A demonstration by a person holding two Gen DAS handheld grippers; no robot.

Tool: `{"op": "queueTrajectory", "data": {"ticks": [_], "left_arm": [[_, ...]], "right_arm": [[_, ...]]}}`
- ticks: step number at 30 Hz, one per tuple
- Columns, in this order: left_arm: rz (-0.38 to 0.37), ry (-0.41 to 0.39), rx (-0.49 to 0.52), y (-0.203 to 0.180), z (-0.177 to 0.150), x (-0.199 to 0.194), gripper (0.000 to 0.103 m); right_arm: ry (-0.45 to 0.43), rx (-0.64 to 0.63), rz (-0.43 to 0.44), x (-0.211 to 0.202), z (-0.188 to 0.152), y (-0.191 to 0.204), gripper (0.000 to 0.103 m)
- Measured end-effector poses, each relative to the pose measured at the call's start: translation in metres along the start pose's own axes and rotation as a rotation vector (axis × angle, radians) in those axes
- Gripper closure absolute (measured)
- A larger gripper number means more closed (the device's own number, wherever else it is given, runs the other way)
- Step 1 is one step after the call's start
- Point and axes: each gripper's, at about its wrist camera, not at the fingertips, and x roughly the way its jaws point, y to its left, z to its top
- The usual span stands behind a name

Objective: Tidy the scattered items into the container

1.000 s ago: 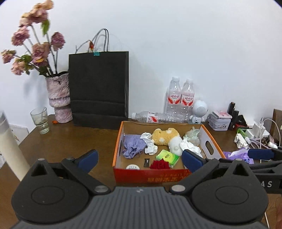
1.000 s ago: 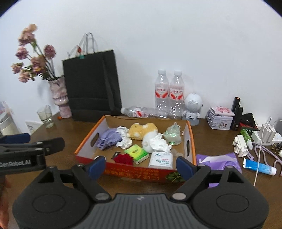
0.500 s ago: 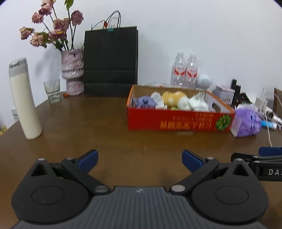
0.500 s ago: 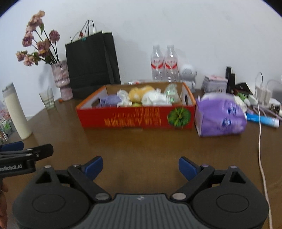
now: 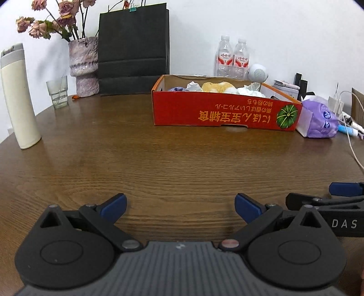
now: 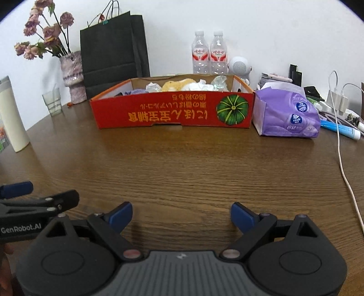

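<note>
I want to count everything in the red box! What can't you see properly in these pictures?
- Left wrist view: the red box front wall hides all but the tops of the things inside.
- Right wrist view: the same wall hides the box floor too.
- Left wrist view: the flowers are cut off by the top edge.
- Right wrist view: the cream bottle is cut off by the left edge.

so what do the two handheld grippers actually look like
Both match: a ribbed dark grey body, two black round-hubbed linkage arms with silver pivot pins, and blue pads on the fingers. The left gripper, seen side-on from the right wrist, reads "GenRobot.AI" in white; the right gripper, seen from the left wrist, shows "DAS".
</note>
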Motion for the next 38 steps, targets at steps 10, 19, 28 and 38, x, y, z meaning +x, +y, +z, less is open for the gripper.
{"op": "queueTrajectory", "data": {"ticks": [10, 19, 28, 38], "left_arm": [[0.014, 0.077, -0.019, 0.001, 0.003, 0.016, 0.000], [0.016, 0.084, -0.004, 0.001, 0.003, 0.018, 0.000], [0.001, 0.084, 0.009, 0.001, 0.002, 0.018, 0.000], [0.002, 0.084, 0.010, 0.001, 0.002, 0.018, 0.000]], "right_arm": [[0.004, -0.034, -0.022, 0.008, 0.001, 0.003, 0.001], [0.013, -0.039, -0.040, 0.010, 0.001, 0.003, 0.000], [0.013, -0.036, -0.044, 0.007, -0.002, 0.002, 0.000], [0.012, -0.031, -0.050, 0.009, -0.001, 0.000, 0.000]]}}
